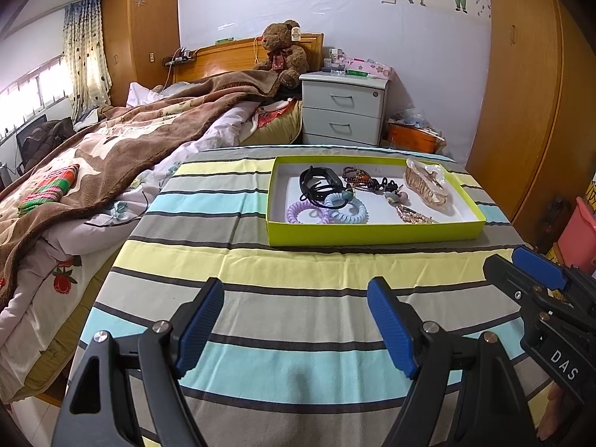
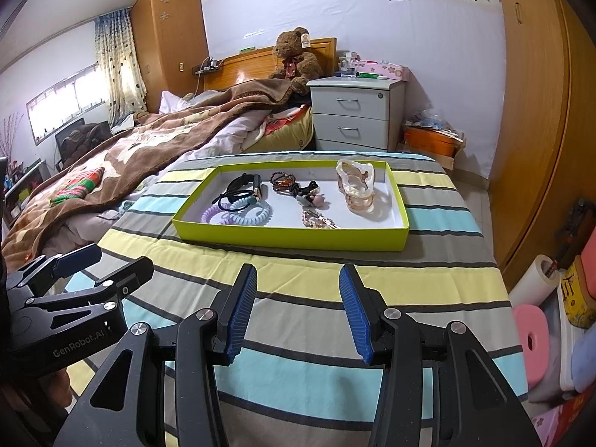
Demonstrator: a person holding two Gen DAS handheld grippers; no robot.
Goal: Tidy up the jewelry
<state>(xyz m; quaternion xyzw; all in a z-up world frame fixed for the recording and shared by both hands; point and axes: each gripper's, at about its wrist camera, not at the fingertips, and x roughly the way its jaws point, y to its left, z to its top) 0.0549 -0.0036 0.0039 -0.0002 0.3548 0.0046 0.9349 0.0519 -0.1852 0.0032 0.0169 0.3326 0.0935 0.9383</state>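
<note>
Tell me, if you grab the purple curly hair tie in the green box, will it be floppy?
Probably springy, not stiff: the purple hair tie is a coiled spiral, so it should stretch and sag. It looks light. It touches the blue spiral tie, which might drag along inside the green box.

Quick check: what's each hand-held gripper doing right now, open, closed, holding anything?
Left hand-held gripper: open, holding nothing, above the striped cloth.
Right hand-held gripper: open, holding nothing.
</note>
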